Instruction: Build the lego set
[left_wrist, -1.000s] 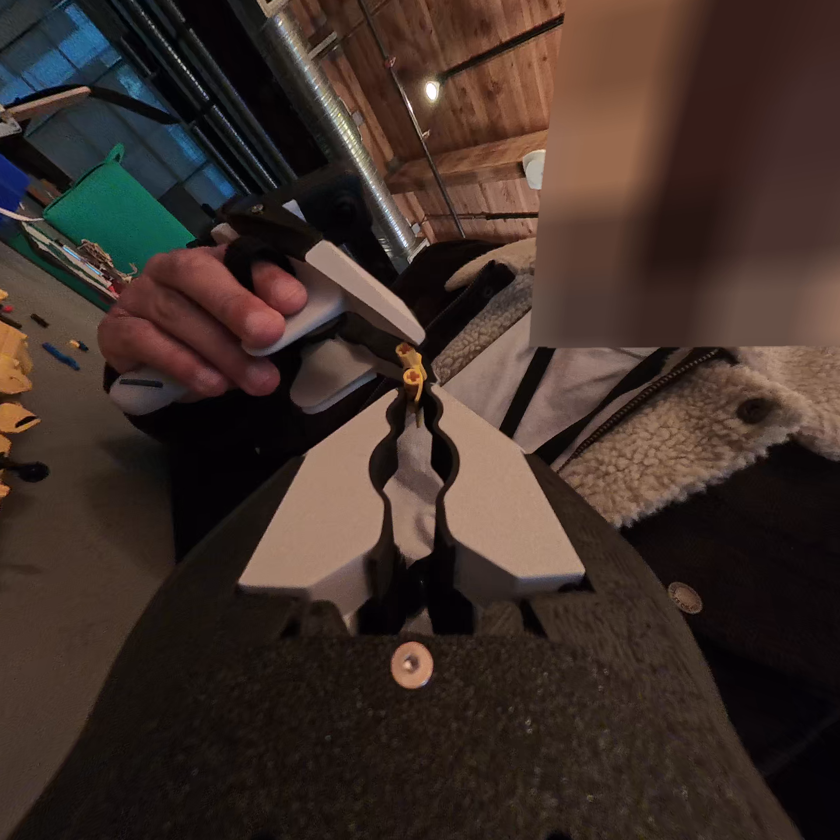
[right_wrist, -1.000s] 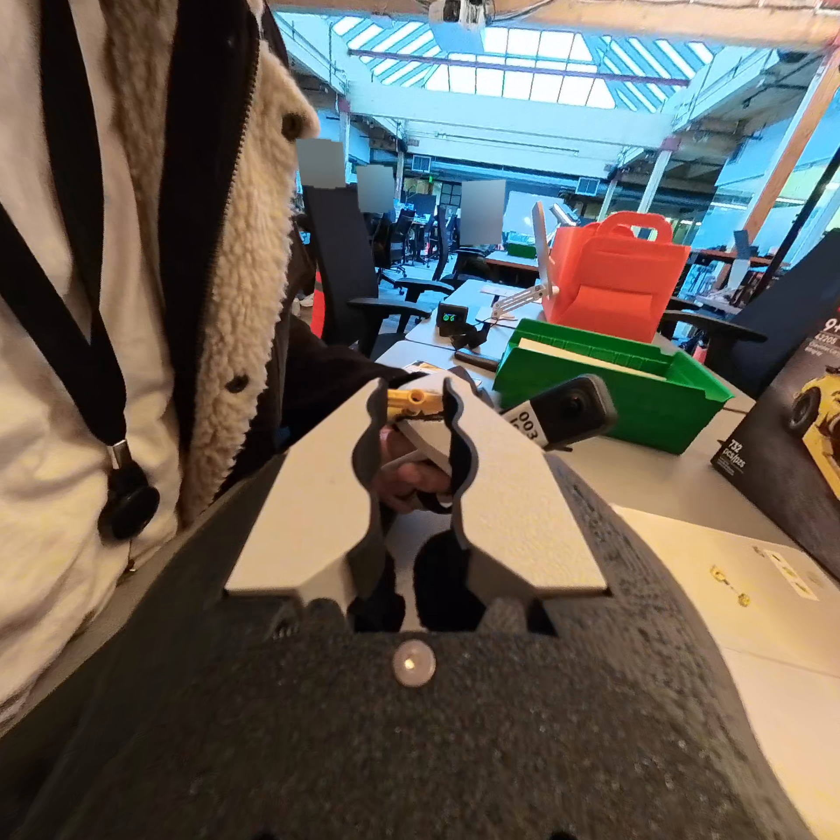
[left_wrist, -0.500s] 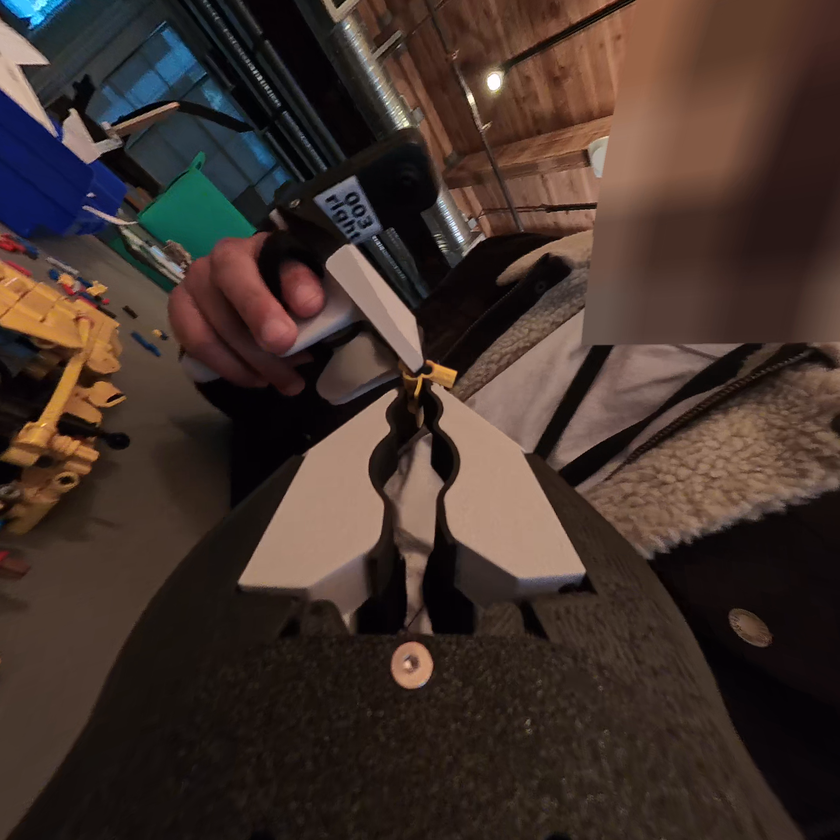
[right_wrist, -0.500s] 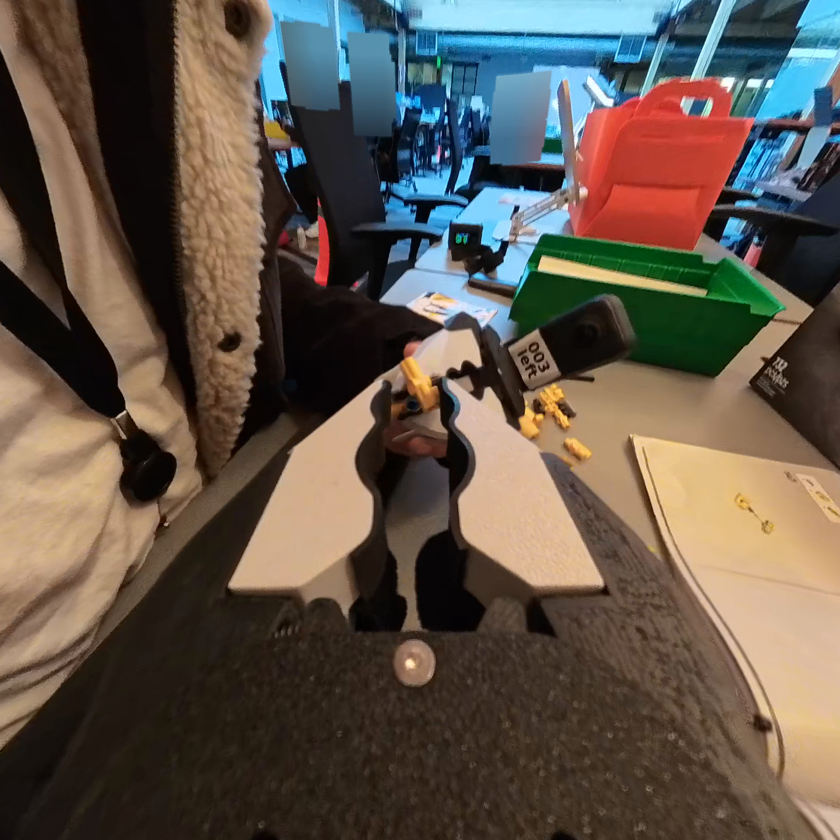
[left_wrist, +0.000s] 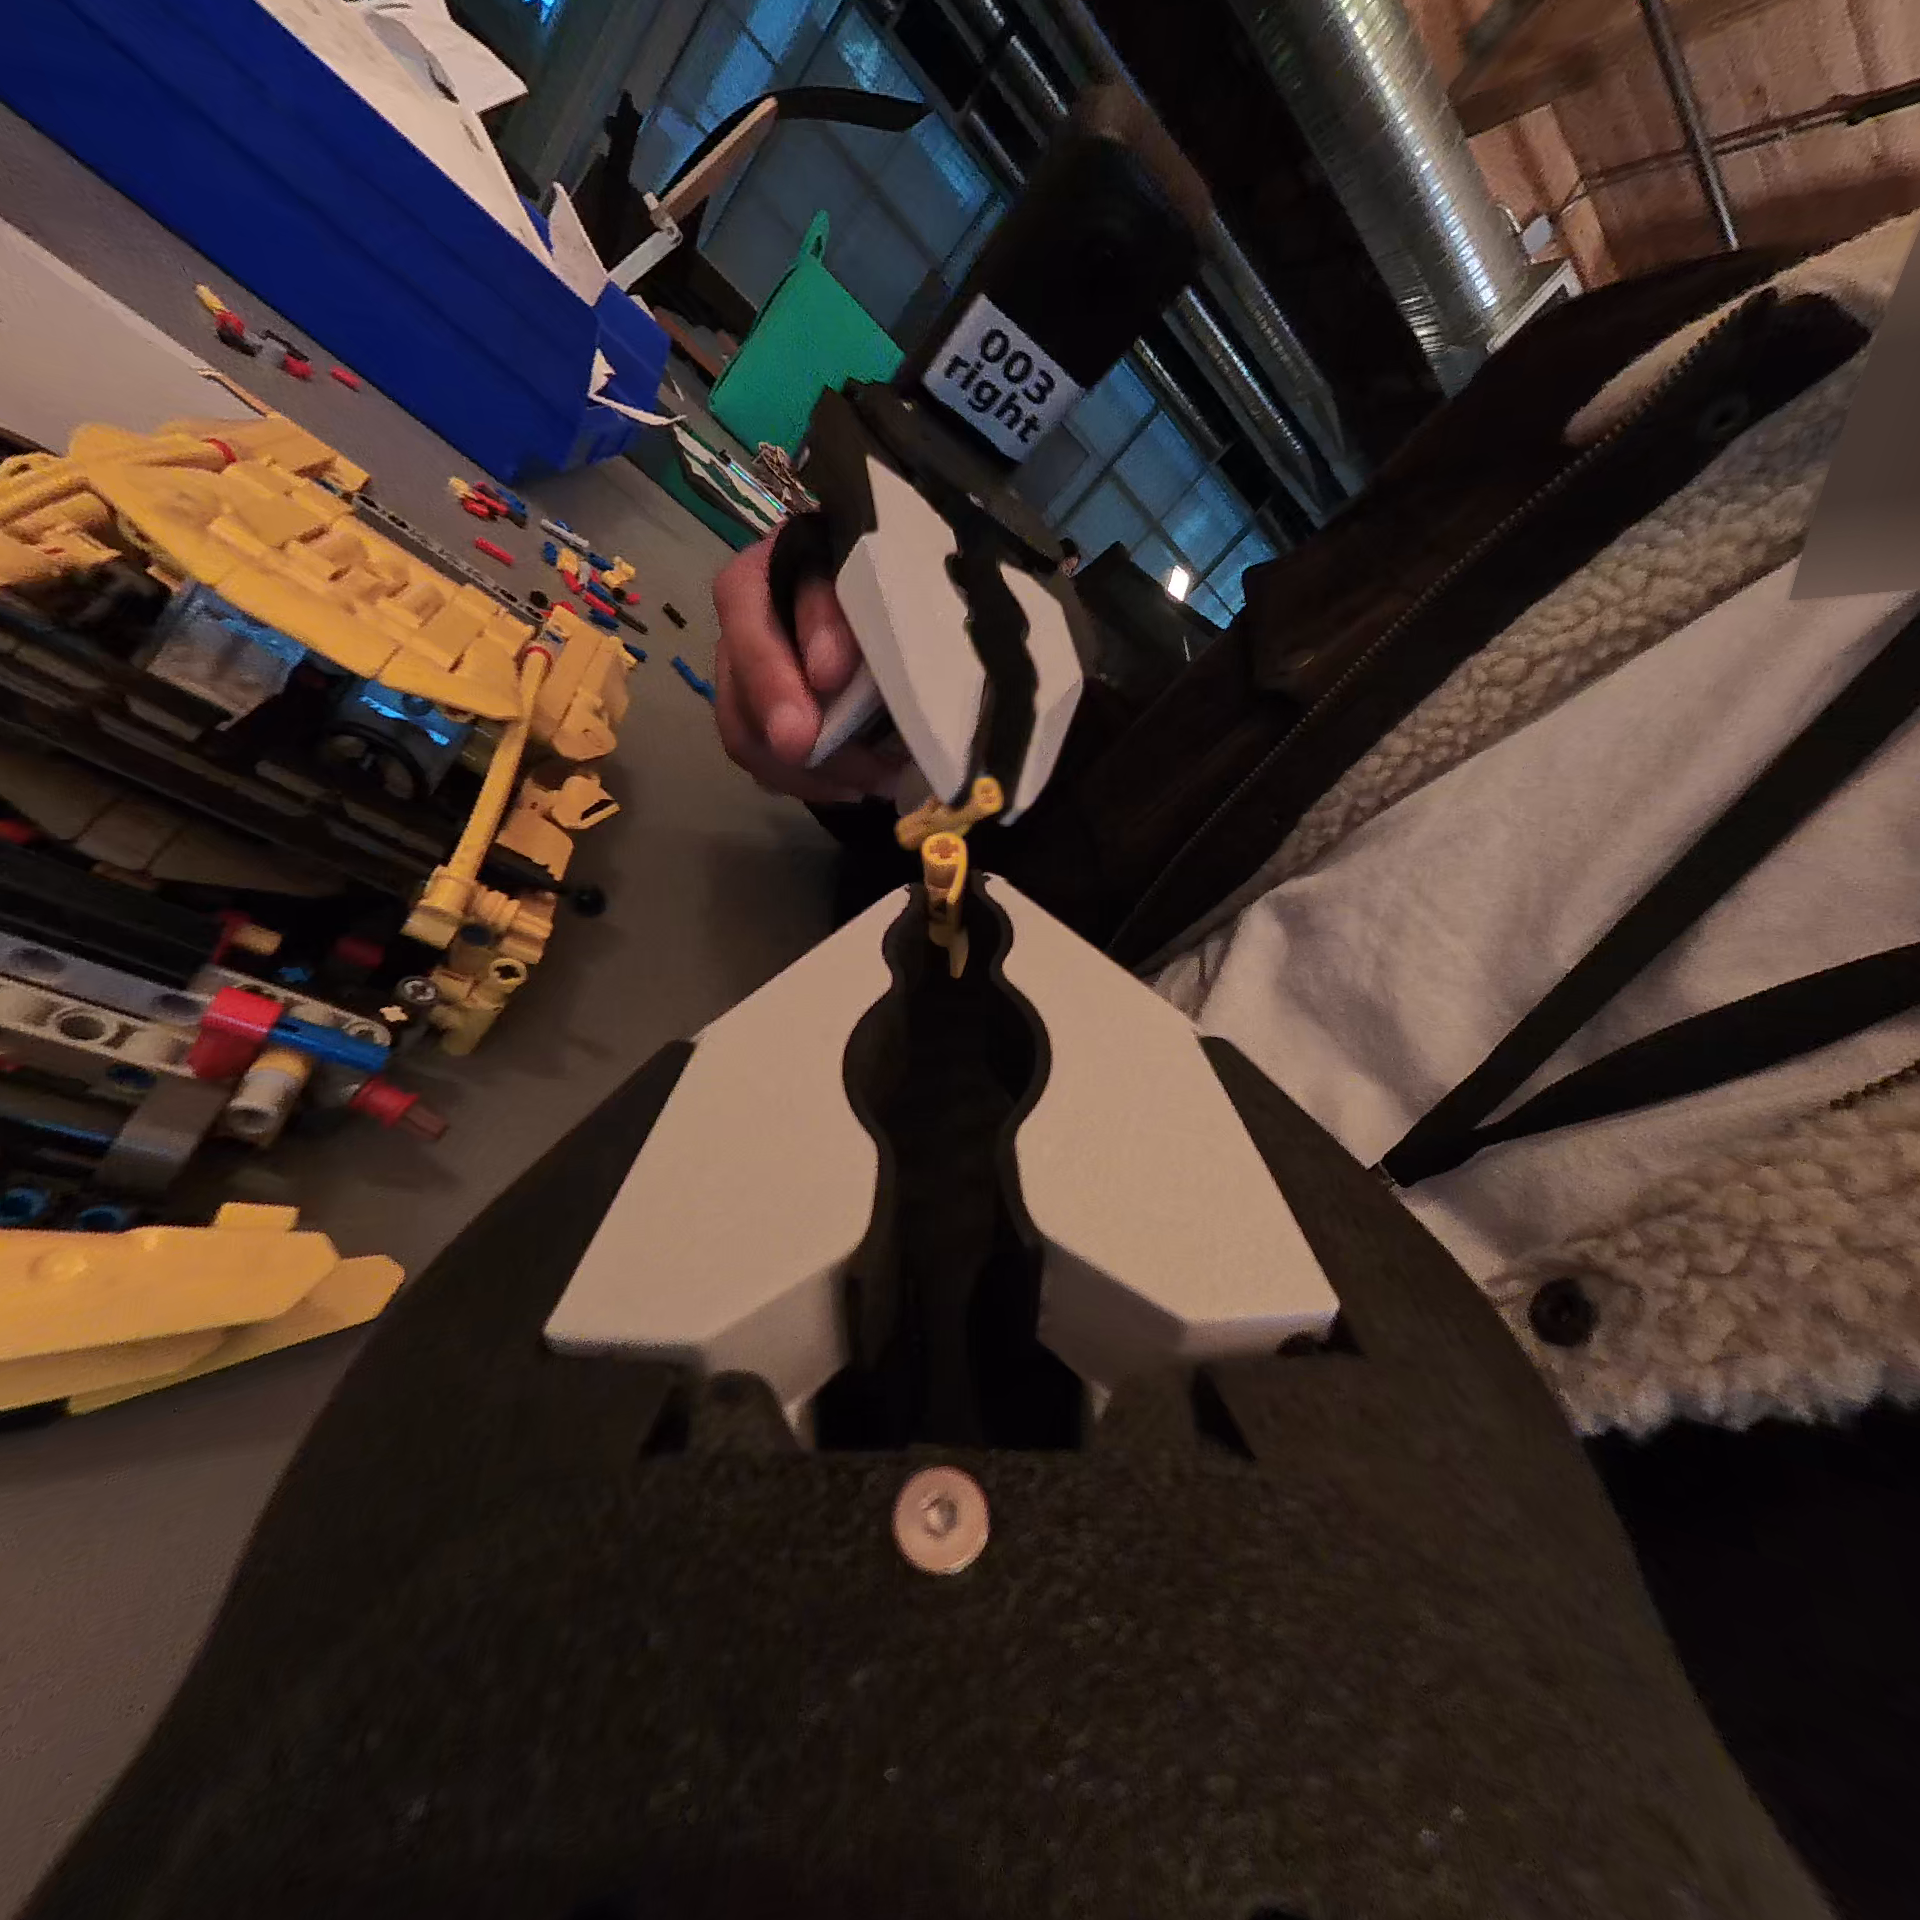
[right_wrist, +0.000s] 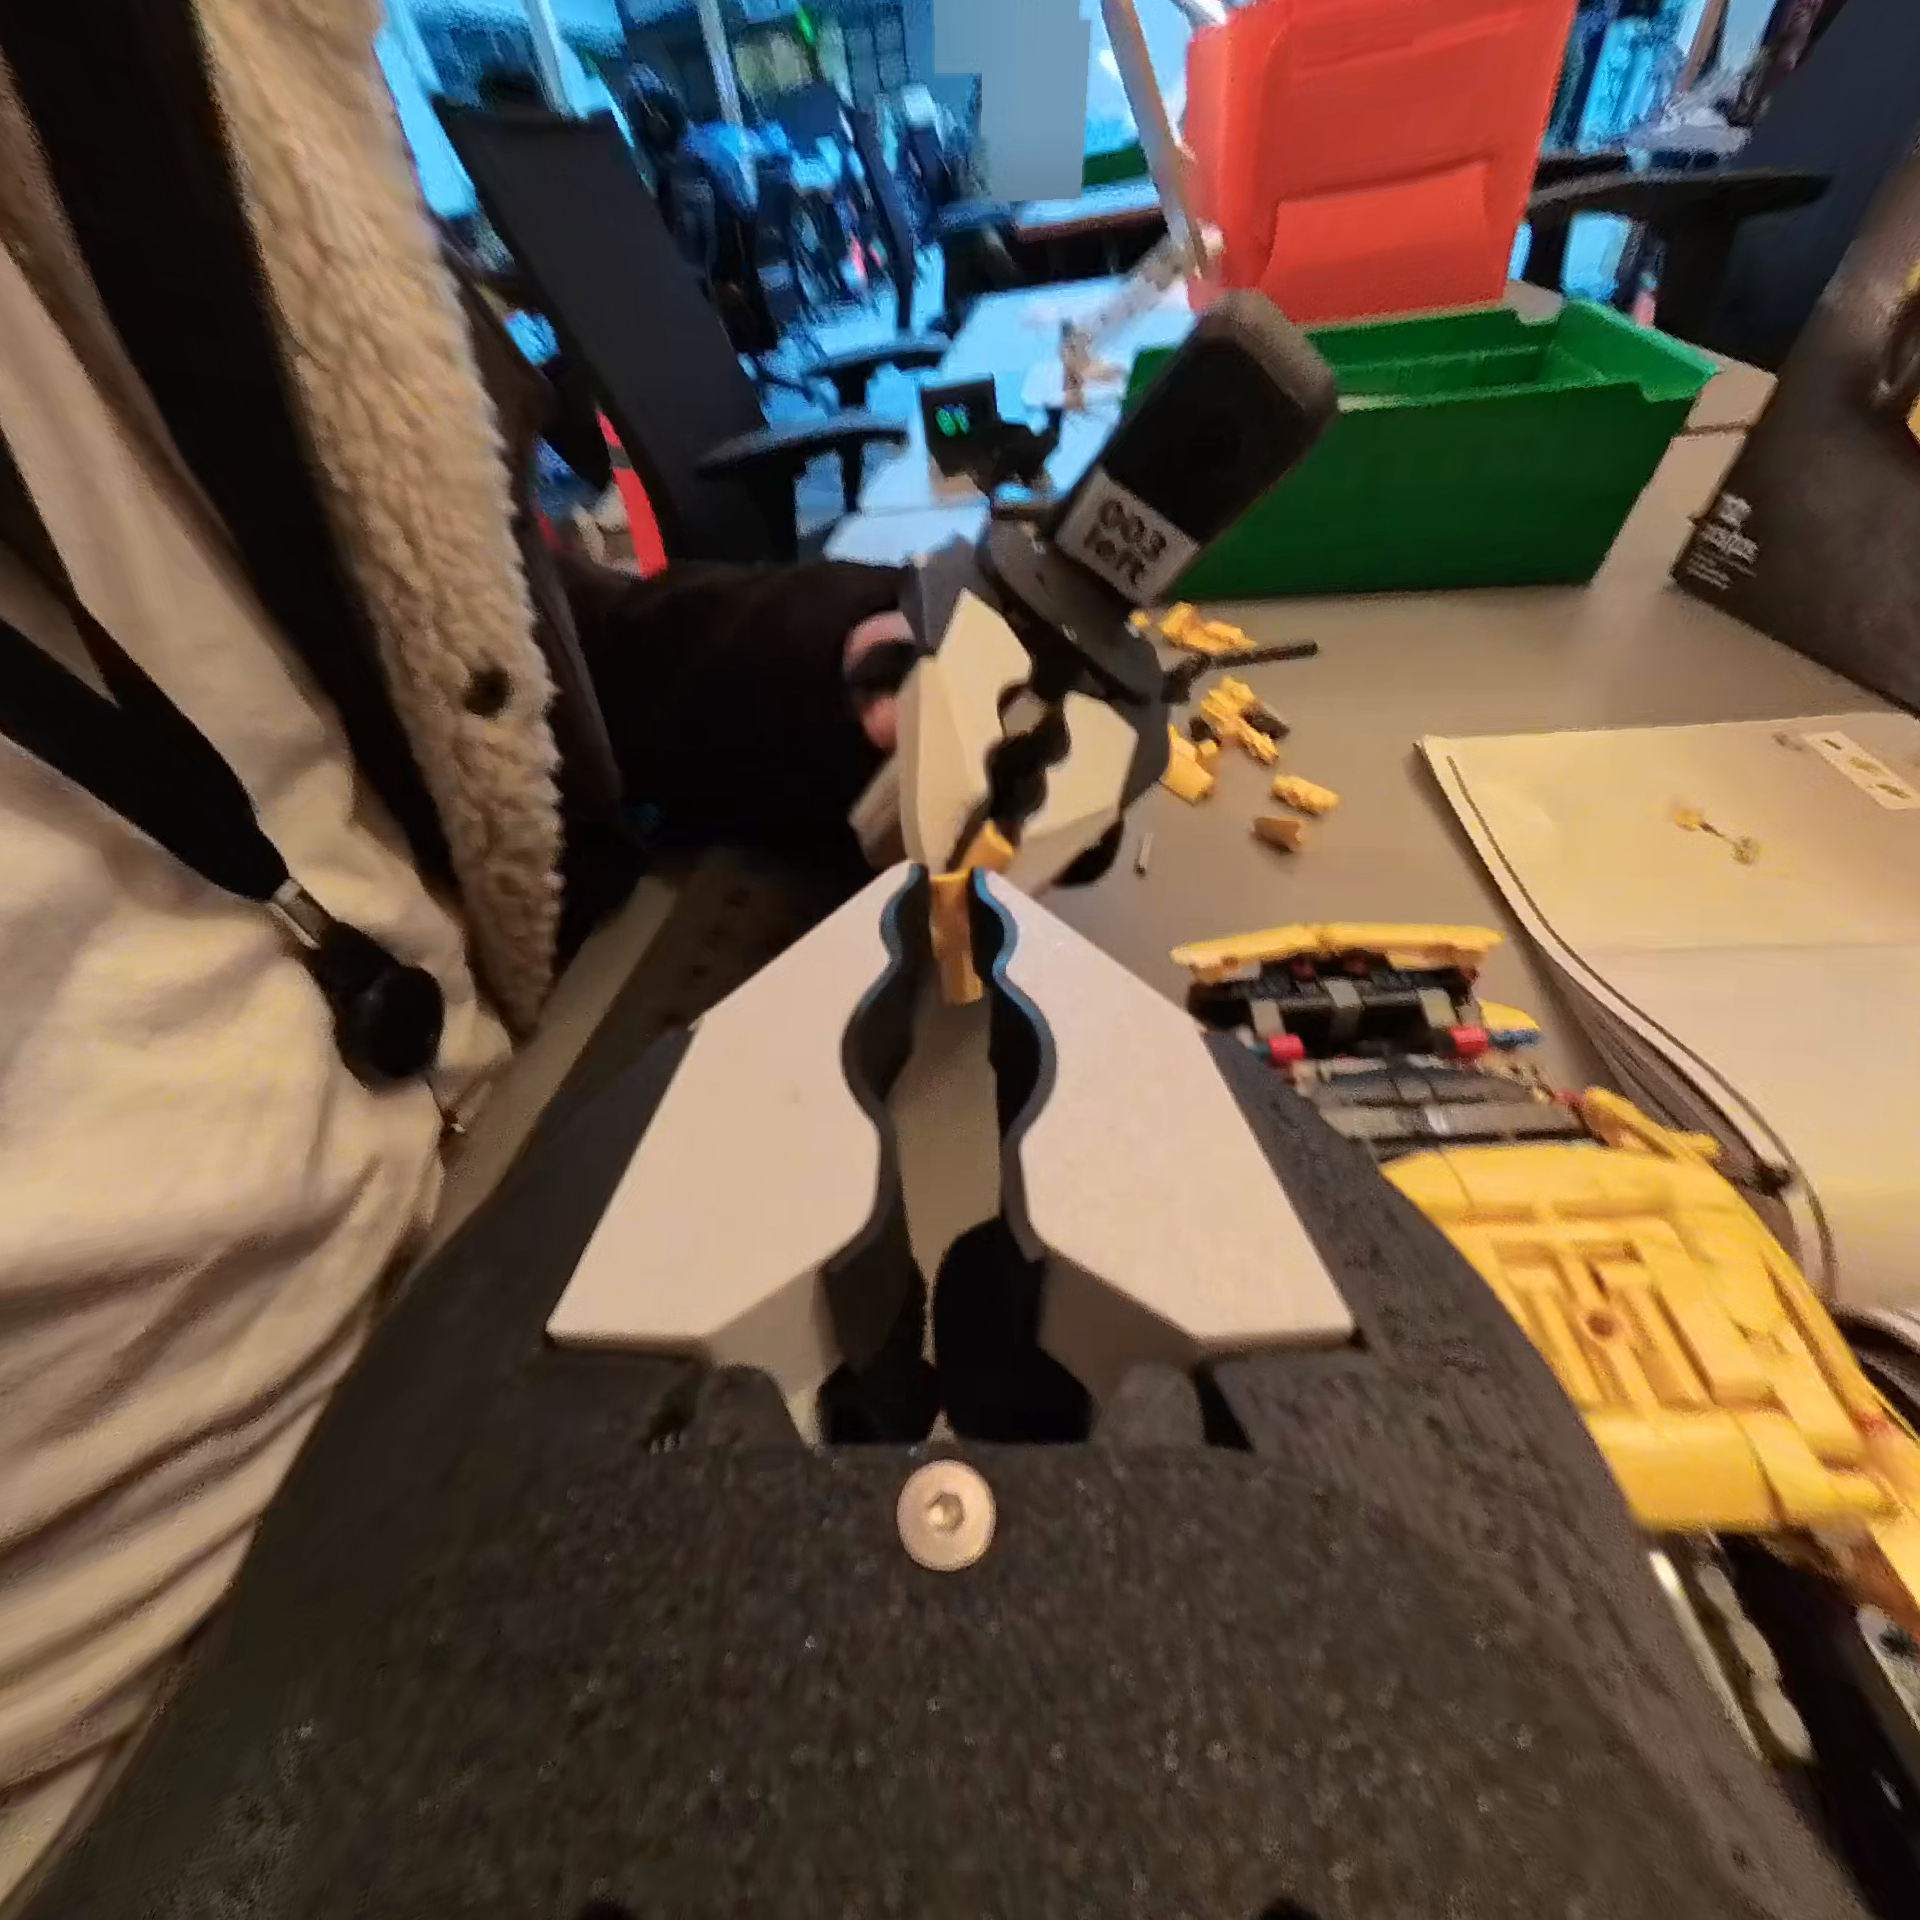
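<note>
My left gripper (left_wrist: 943, 896) is shut on a small yellow lego connector (left_wrist: 943, 875) that sticks out past its tips. My right gripper (right_wrist: 943, 883) is shut on a small yellow lego piece (right_wrist: 952, 940). The two grippers meet tip to tip in front of the person's coat, and the two yellow pieces touch. The right gripper (left_wrist: 961, 805) shows in the left wrist view with its piece (left_wrist: 961, 812) just above mine. The left gripper (right_wrist: 971, 844) shows in the right wrist view. The partly built yellow lego car (left_wrist: 291, 623) lies on the grey table (left_wrist: 675, 914) and also shows in the right wrist view (right_wrist: 1579, 1278).
Loose lego pieces (left_wrist: 582, 571) lie beyond the car, before a blue bin (left_wrist: 343, 239). Loose yellow pieces (right_wrist: 1236, 717), an open instruction booklet (right_wrist: 1714, 883), a green bin (right_wrist: 1455, 457), an orange bag (right_wrist: 1361, 156) and a dark box (right_wrist: 1818, 499) are on the table.
Both grippers have swung down towards the table, still tip to tip with their yellow pieces. The yellow car has come into both views.
</note>
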